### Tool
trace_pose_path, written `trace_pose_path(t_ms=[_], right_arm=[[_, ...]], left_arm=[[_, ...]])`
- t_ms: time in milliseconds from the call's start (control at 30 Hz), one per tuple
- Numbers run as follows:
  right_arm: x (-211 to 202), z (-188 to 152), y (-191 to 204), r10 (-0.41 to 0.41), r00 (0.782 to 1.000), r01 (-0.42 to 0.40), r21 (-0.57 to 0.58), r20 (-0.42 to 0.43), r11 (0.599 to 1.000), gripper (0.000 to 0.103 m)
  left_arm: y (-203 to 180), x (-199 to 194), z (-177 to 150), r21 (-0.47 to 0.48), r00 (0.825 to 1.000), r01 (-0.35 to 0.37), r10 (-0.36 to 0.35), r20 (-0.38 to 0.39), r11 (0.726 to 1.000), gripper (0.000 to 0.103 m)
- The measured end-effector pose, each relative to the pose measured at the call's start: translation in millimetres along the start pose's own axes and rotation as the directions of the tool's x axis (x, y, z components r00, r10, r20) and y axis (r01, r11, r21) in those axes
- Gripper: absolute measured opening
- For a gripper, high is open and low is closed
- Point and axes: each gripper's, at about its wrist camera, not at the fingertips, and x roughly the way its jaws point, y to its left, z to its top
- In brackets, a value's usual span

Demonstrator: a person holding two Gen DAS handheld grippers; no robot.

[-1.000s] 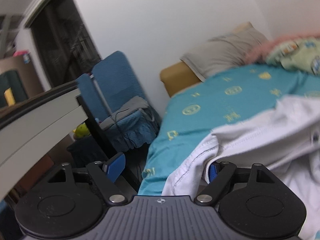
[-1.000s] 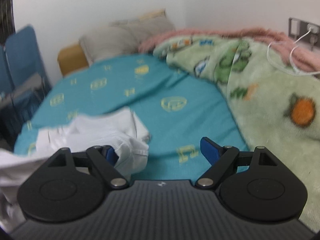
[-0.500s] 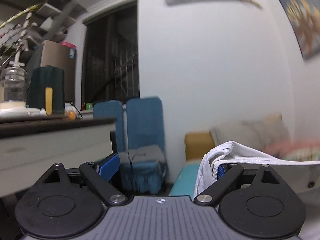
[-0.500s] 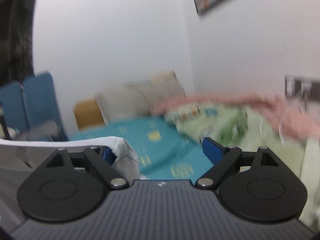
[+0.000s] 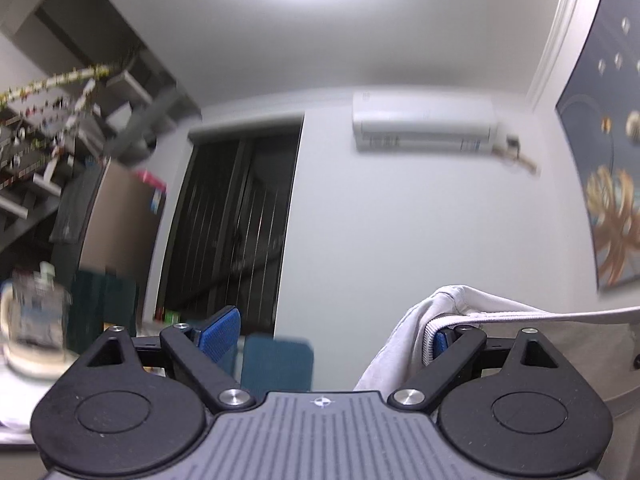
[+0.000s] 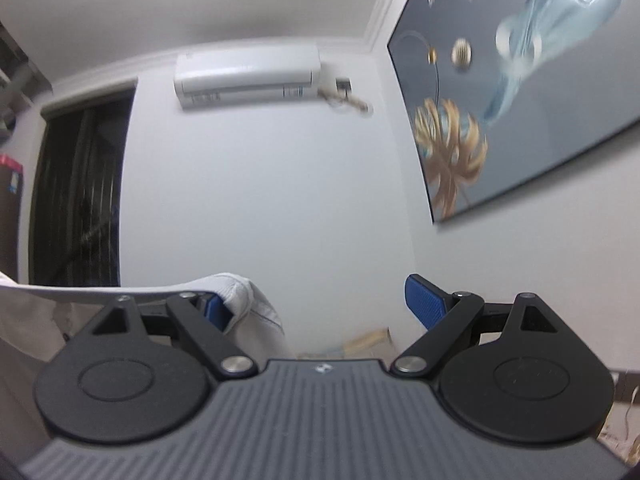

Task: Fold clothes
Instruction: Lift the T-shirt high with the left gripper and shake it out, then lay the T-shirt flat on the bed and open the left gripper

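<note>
mid lift-out: white garment (image 5: 500, 344) draped over one finger of each wide-open hand-held gripper (image 5: 330, 332), unclamped. next: spread flat below air conditioner (image 6: 246, 74).

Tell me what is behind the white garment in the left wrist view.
Behind the white garment a wall painting shows above its edge; the garment hides whatever lies lower.

Open air ahead toward bare wall (image 6: 260, 208), white garment (image 5: 404, 344) hanging off left gripper's (image 5: 332, 334) right finger
</note>
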Motion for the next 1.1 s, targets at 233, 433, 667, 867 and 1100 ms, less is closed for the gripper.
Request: trace_pose_path(t_ms=[233, 433, 667, 867, 1100], right_arm=[[-50.3, 92.6, -16.4, 0.017, 0.995, -0.020, 0.024, 0.096, 1.000, 0.089], [-46.6, 106.0, -19.2, -0.004, 0.998, 0.003, 0.011, 0.069, 1.000, 0.089], [19.8, 25.0, -26.3, -0.020, 0.993, 0.020, -0.004, -0.115, 1.000, 0.089], [120.0, -87.1, -24.7, -0.045, 0.959, 0.029, -0.063, -0.279, 0.998, 0.089], [275.2, -224.1, -15.3, -0.094, 0.928, 0.065, -0.091, -0.360, 0.994, 0.089]], left_arm=[[2.3, -53.2, 113.6, -0.031, 0.994, 0.041, -0.038, 0.105, 0.999, 0.092], [-5.6, -47.8, 142.8, -0.027, 0.995, 0.091, -0.089, 0.051, 0.995, 0.093], [-30.0, 31.5, 38.0, 0.029, 0.989, 0.105, -0.101, -0.107, 0.994, 0.096], [-51.7, 148.3, -102.5, 0.038, 0.953, 0.101, -0.086, -0.290, 0.994, 0.095], [-105.0, 308.3, -274.6, 0.046, 0.908, 0.066, -0.041, -0.416, 0.997, 0.096]])
